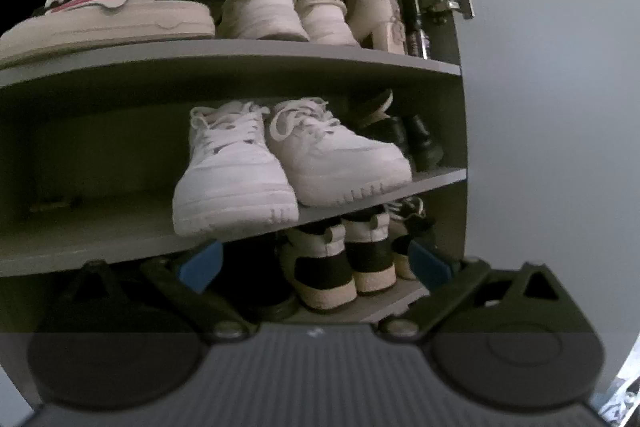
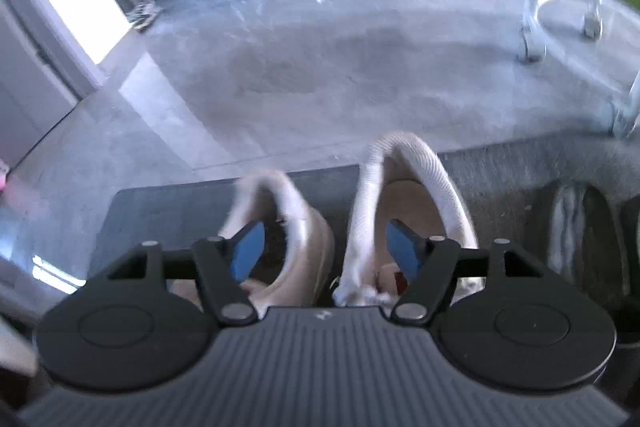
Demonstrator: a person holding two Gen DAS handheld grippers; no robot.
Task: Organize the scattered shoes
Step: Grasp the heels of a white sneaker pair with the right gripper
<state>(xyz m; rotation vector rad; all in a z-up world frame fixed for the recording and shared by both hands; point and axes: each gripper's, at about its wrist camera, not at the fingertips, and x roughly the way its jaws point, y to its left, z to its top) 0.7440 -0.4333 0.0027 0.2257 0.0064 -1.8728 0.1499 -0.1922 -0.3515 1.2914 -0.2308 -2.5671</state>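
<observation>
The left wrist view looks into an open shoe cabinet point(image 1: 240, 53); the right wrist view shows none of it, only a grey floor point(image 2: 300, 67), chair legs far behind and a dark mat point(image 2: 168, 211) close to the camera.

In the cabinet, the upper shelf holds a white sneaker with a pink stripe point(image 1: 108, 7) at the left, lying sideways to the camera, then a white pair point(image 1: 288, 13) with heels outward, and a pale heeled boot point(image 1: 372, 7) at the right; the middle shelf point(image 1: 100, 239) holds a white laced pair point(image 1: 288, 163) with toes outward, its toes a little over the edge, and dark shoes point(image 1: 404, 135) behind at the right, while the left part is bare; the lowest shelf holds black-and-white high-tops point(image 1: 344, 259) with cream soles, heels outward.

The left gripper point(image 1: 316, 263) is spread, with nothing between its blue pads, and it hangs before the lowest shelf.

The right gripper point(image 2: 324, 251) is also spread; its pads reach into two beige slip-ons point(image 2: 348, 227) with white ribbed collars, one pad in each shoe; whether the pads touch them I cannot tell, because the picture is blurred. These shoes stand side by side on the mat; a dark shoe point(image 2: 576, 235) lies at their right.
</observation>
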